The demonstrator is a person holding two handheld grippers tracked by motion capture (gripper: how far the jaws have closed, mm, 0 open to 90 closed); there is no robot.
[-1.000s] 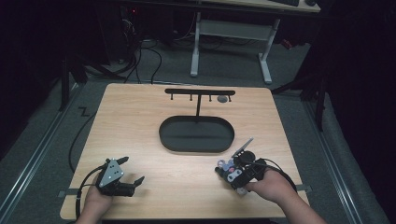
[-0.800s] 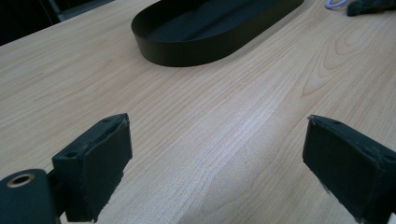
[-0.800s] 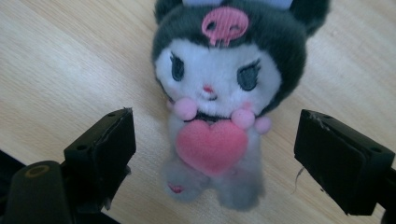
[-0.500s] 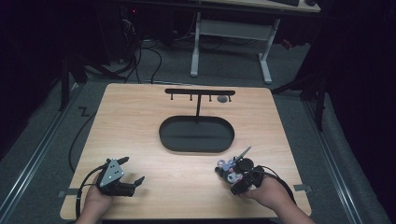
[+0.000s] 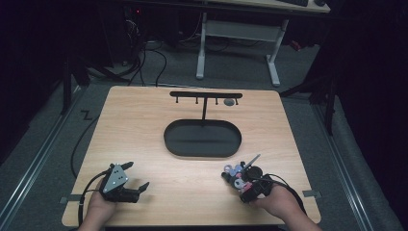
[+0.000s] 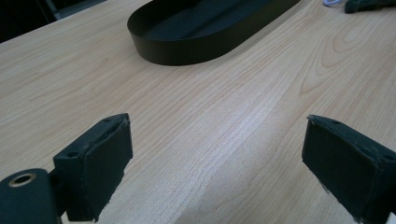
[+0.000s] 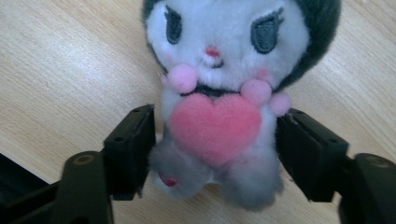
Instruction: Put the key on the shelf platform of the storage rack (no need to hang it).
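Right now my right gripper (image 7: 215, 154) has just been closing around the plush toy (image 7: 219, 93) on the table (image 5: 144, 125); pads look to be touching its sides, contact probably light. Lift not yet done. Left gripper (image 6: 224, 168) idle, spread wide. Toy's lower body and the tray (image 5: 202, 139) stand's hooks hard to read.

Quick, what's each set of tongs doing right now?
Left tongs: open, nothing between them, over bare table.
Right tongs: just been closing, pads against the plush toy on both sides.
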